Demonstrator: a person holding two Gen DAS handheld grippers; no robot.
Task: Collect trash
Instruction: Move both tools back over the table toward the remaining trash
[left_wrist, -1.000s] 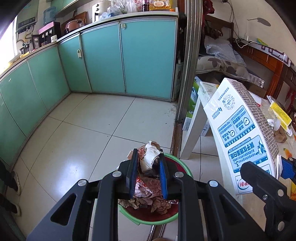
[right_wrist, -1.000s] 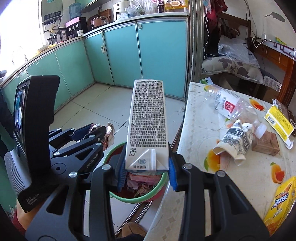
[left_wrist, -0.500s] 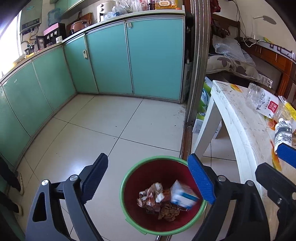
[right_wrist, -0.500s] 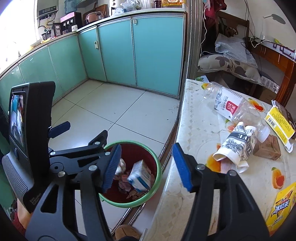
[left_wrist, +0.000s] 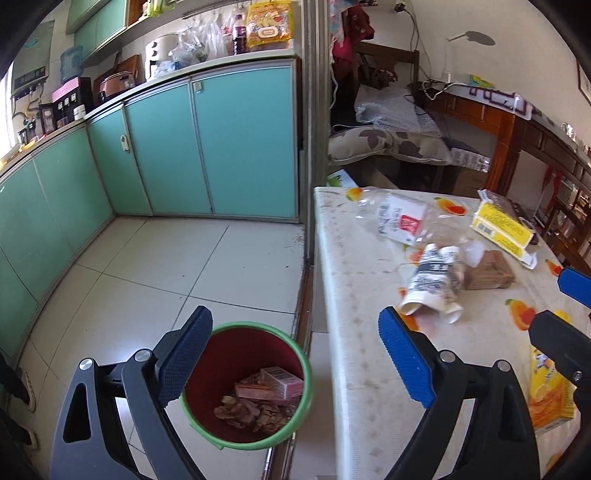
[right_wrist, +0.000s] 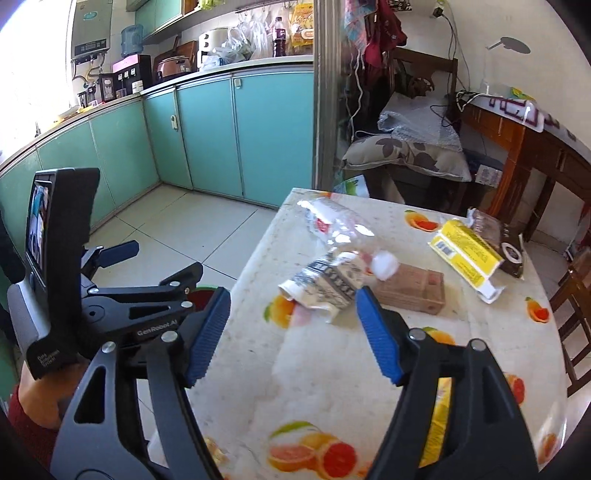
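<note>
One bin (left_wrist: 301, 354) sits at lower centre. My left tool (left_wrist: 291, 360) and right tool (right_wrist: 291, 332), both just opening, are empty; carton and wrapper now lie binned.

"GenRobot.AI" stands on the left tool's arm (right_wrist: 157, 326); "Data Infusion System" on its camera housing (right_wrist: 48, 360)

Both grippers, left gripper (left_wrist: 291, 354) and right gripper (right_wrist: 291, 332), are showing black frames, ribbed blue pads (right_wrist: 208, 334), silver screws; dark red sleeve (right_wrist: 27, 430) showing.
</note>
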